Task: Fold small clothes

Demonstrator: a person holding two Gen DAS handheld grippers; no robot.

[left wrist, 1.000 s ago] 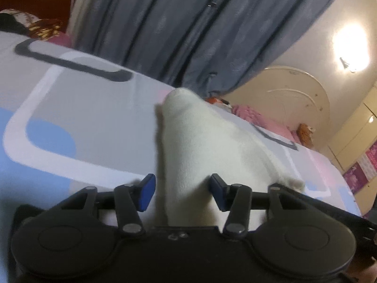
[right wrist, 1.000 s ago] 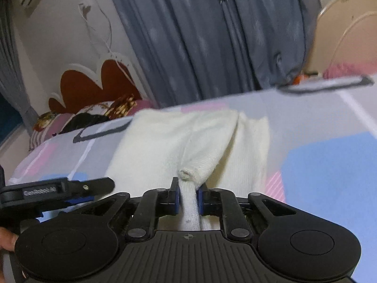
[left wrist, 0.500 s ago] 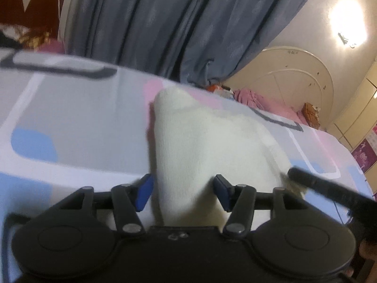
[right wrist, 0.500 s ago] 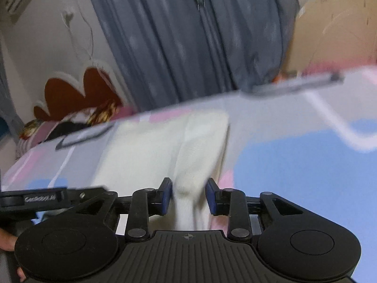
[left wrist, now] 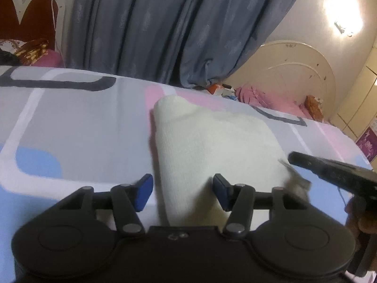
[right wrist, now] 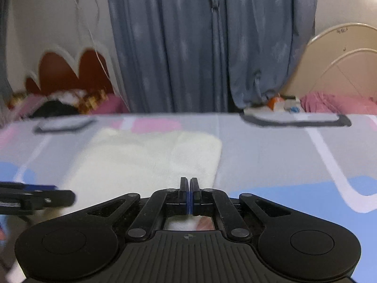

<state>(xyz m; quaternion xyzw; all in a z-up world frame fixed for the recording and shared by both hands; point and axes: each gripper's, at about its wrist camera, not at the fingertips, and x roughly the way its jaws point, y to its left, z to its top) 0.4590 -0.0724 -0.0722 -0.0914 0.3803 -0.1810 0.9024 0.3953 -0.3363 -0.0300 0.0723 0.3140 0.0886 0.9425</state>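
A cream knitted garment [left wrist: 212,141] lies folded flat on the patterned bed sheet [left wrist: 70,122]. My left gripper [left wrist: 182,192] hovers over the garment's near end. Its jaws are closing with the cloth lying between them, and the blue pads [left wrist: 143,192] stand clear of the fabric. In the right wrist view the same garment [right wrist: 141,160] lies ahead and to the left. My right gripper [right wrist: 189,188] is shut above the garment's near right corner with nothing between its pads. Each gripper shows in the other's view: the right gripper [left wrist: 329,172] at the right edge, the left gripper [right wrist: 35,198] low on the left.
The bed sheet [right wrist: 271,155] stretches wide on both sides of the garment. Grey-blue curtains [left wrist: 165,28] hang behind the bed. A red and white headboard [right wrist: 70,70] with pillows stands at the left, and a cream headboard [left wrist: 294,70] with pink bedding at the right.
My right gripper let go of the narrow strip of the garment, opened, and has shut again empty. The strip now lies flat. My left gripper stayed over the near end and rolled a little.
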